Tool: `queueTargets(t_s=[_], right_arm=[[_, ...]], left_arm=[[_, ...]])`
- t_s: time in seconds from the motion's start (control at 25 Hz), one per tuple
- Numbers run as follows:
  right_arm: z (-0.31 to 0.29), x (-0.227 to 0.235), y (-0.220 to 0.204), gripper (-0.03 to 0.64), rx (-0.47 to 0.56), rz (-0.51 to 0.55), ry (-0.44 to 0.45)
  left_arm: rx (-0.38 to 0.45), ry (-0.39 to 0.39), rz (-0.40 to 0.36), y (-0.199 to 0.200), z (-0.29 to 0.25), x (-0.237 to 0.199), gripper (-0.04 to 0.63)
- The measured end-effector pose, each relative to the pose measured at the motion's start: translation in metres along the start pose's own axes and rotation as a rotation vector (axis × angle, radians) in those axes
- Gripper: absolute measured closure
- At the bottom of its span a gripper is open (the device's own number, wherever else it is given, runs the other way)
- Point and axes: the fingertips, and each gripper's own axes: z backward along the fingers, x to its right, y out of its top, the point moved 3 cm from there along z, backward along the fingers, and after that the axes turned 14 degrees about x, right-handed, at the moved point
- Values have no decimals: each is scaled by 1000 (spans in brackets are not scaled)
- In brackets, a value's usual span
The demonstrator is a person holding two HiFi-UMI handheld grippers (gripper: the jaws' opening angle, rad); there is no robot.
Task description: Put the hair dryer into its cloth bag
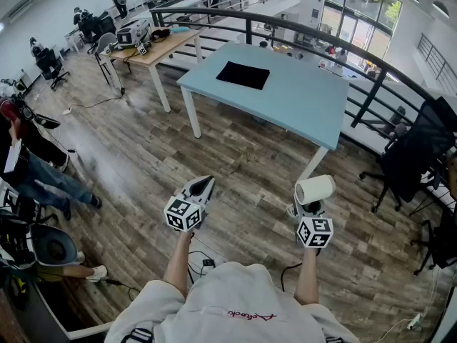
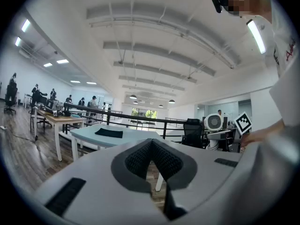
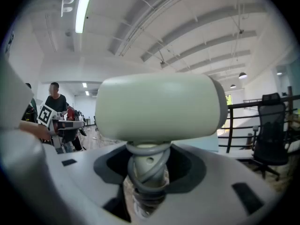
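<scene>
In right gripper (image 3: 147,177): cream hair dryer (image 3: 159,107), cord-wound handle clamped by jaws | left gripper (image 1: 208,182): jaws closed, empty

A cream-white hair dryer (image 1: 315,189) wound with a grey cord (image 3: 143,170) is seen near, black-and-white square patterns are borne by the cubes (image 1: 183,215) of the pale grey left gripper (image 1: 203,184) and right gripper (image 1: 308,207), and a black cloth bag (image 1: 243,75) is shown on the far light-blue table (image 1: 300,109) above a brown wood-grain floor (image 1: 235,163).
</scene>
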Motion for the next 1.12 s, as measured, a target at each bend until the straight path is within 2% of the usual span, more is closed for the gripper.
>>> queueTargets(t_s=[0.4,0.88,1.12], right_arm=[[5,25,8,410,3,-29,4],[-4,54,7,410,17,-34,59],[-14,63,5,410,7,-32,68]], left_arm=[[-5,-6,-6,3,-19,21,588],[-24,12,3,-22,-34,48,588],[-25,23,11,-28,-43,46,588]])
